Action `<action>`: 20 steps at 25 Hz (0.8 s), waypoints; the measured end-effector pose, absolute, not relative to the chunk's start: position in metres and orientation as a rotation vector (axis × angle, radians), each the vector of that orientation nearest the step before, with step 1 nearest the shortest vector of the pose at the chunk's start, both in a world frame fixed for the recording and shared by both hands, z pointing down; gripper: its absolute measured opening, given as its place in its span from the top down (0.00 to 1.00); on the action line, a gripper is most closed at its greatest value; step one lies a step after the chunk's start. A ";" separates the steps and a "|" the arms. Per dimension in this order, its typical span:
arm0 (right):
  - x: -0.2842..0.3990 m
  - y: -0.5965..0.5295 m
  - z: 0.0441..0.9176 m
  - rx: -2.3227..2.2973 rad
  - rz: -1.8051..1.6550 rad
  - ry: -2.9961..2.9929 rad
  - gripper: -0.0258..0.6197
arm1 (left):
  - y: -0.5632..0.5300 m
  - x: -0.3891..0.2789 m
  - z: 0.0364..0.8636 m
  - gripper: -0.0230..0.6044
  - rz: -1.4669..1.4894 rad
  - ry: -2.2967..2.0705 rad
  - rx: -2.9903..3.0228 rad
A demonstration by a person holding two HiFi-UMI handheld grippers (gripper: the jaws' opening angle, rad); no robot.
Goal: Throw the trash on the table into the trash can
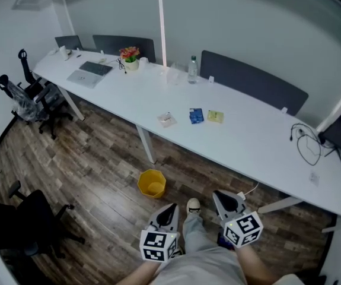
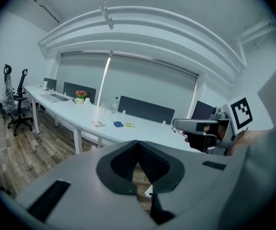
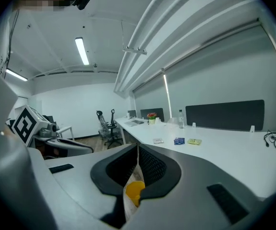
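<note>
Yellow trash can (image 1: pixel 152 183): on floor (image 1: pixel 99 171), near tabletop (image 1: pixel 247 135). Three wrappers (image 1: pixel 196 116): on tabletop. Jaws together: left hand-held gripper (image 1: pixel 171 208), right hand-held gripper (image 1: pixel 218 195).

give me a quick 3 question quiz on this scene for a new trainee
1. How many pieces of trash lie on the white table?
2. True or false: the yellow trash can stands on the floor in front of the table.
3. The right gripper has its jaws: A) wide apart, B) shut and empty, C) shut on a piece of trash.

Key
1. Three: pale wrapper, blue packet, yellow-green packet.
2. True.
3. B.
</note>
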State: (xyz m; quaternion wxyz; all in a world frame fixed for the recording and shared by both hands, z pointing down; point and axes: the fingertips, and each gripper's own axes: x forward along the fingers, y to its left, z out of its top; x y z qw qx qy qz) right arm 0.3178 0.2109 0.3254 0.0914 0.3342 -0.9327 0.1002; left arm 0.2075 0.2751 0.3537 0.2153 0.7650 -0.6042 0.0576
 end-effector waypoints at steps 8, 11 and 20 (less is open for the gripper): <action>0.295 0.098 0.332 0.959 0.285 -2.777 0.91 | 0.177 0.179 0.358 0.96 0.167 -1.725 2.076; 0.288 0.054 0.331 0.931 0.250 -2.773 0.91 | 0.134 0.173 0.356 0.96 0.165 -1.732 2.066; 0.277 -0.046 0.337 0.874 0.259 -2.761 0.91 | 0.024 0.169 0.348 0.96 0.156 -1.759 2.044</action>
